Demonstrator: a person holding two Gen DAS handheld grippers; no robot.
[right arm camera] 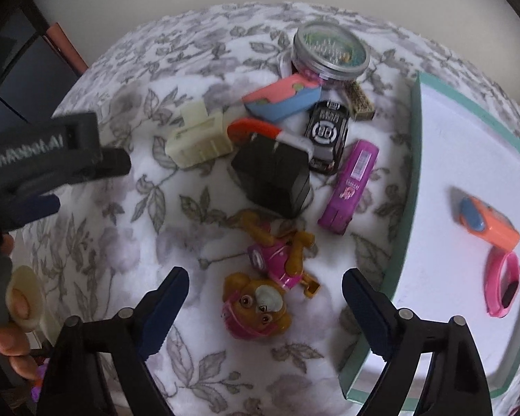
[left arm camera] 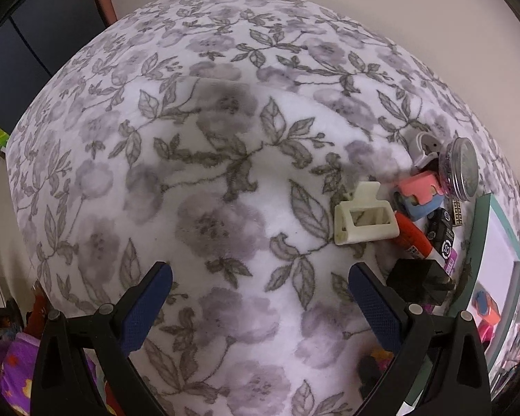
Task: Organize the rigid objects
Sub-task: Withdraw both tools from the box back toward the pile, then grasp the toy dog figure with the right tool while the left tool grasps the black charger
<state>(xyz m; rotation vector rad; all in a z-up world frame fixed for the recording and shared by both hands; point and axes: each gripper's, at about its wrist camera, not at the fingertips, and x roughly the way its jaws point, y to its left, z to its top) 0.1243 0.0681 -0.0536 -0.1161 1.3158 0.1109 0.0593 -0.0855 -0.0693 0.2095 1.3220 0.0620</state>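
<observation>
A pile of small rigid things lies on a floral blanket (left arm camera: pixel 225 180). In the right wrist view: a pup figure in pink (right arm camera: pixel 260 287), a black block (right arm camera: pixel 274 176), a cream plastic bracket (right arm camera: pixel 199 138), a magenta toy car (right arm camera: pixel 350 187), a black toy car (right arm camera: pixel 327 135), a pink-and-blue piece (right arm camera: pixel 284 98), a round clear jar (right arm camera: pixel 329 52). My right gripper (right arm camera: pixel 265 298) is open, its fingers either side of the pup figure. My left gripper (left arm camera: pixel 260 287) is open and empty over bare blanket, left of the bracket (left arm camera: pixel 364 218) and black block (left arm camera: pixel 416 280).
A shallow box with a teal rim (right arm camera: pixel 402 208) lies at the right; an orange toy car (right arm camera: pixel 485 225) and a pink watch (right arm camera: pixel 502 284) lie in it. The left gripper's black body (right arm camera: pixel 52 152) shows at the left. An orange-capped glue stick (left arm camera: pixel 416 235) lies in the pile.
</observation>
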